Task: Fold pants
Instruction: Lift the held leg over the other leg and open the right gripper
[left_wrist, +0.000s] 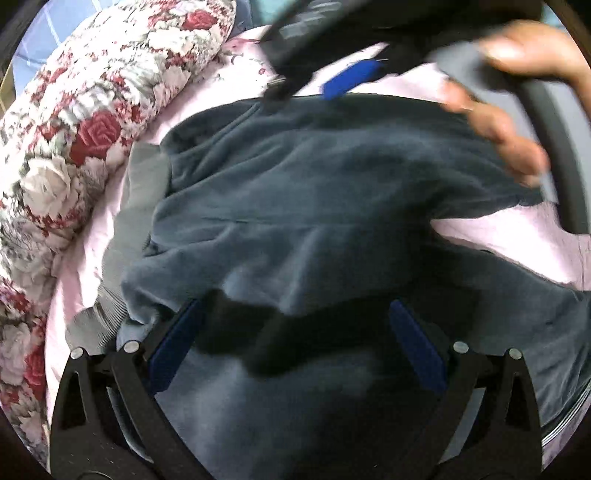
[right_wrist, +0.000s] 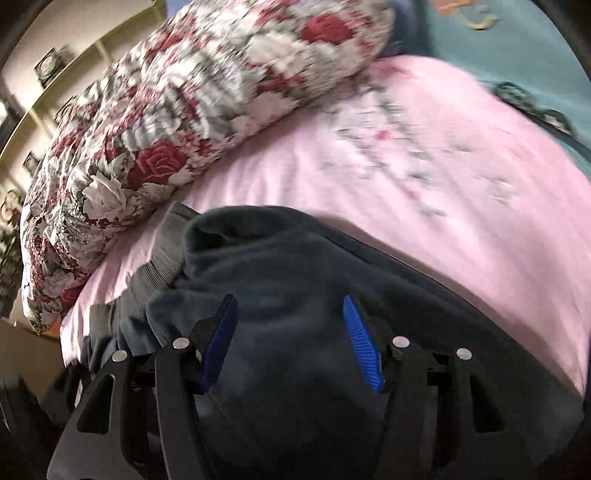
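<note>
Dark grey-blue fleece pants (left_wrist: 314, 192) lie rumpled on a pink bed sheet (left_wrist: 517, 236), with a ribbed grey band (left_wrist: 142, 184) at their left end. My left gripper (left_wrist: 295, 332) hovers low over the near part of the pants, its blue pads (left_wrist: 177, 343) wide apart and open, a fold edge lying between them. My right gripper (right_wrist: 288, 332) is also open, with pants cloth (right_wrist: 295, 266) bulging between its fingers and the ribbed band (right_wrist: 166, 243) just left of it. In the left wrist view, the right gripper (left_wrist: 314, 85) sits at the pants' far edge, held by a hand (left_wrist: 517, 74).
A long floral quilt roll (left_wrist: 74, 147) (right_wrist: 166, 129) lies along the left side of the bed, close to the ribbed band. The pink sheet (right_wrist: 406, 184) stretches beyond the pants. A teal cloth (right_wrist: 517, 55) is at the far right, and wall shelves (right_wrist: 55, 92) at the far left.
</note>
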